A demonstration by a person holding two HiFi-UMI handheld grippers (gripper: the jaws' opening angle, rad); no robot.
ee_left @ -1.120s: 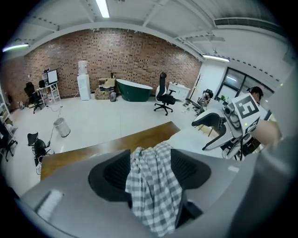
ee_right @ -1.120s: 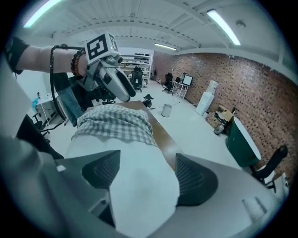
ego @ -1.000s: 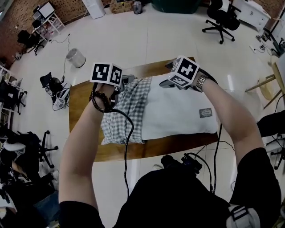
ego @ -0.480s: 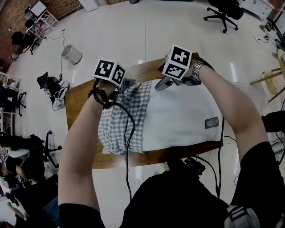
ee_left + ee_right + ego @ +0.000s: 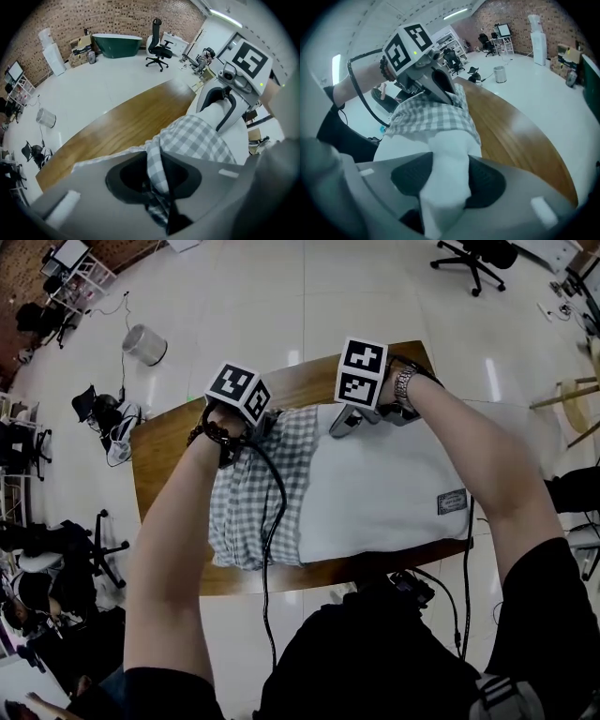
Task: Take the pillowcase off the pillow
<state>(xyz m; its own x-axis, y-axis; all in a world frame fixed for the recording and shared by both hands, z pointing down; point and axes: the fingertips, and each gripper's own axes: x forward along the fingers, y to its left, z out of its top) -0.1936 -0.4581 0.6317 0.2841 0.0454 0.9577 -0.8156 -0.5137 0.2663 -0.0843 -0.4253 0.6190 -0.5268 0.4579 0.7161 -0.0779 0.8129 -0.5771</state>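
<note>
Progress judged past halfway: found the checked pillowcase [image 5: 248,493] already bunched over only the 9 o'clock third of the white pillow [image 5: 384,488], with that last stretch left to slide off. Lay flat on the wooden table [image 5: 169,446], long axis running 9 to 3 o'clock, case mouth facing 3. Clamped the left gripper [image 5: 157,183], jaws just closing, on a fold of checked cloth at the 12 o'clock edge. Pinched the pillow's white edge there with the right gripper [image 5: 443,187], likewise just closing.

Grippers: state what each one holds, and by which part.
Left gripper pinches the checked pillowcase at its far edge; right gripper pinches the white pillow at its far edge. Their jaws have just been closing.
</note>
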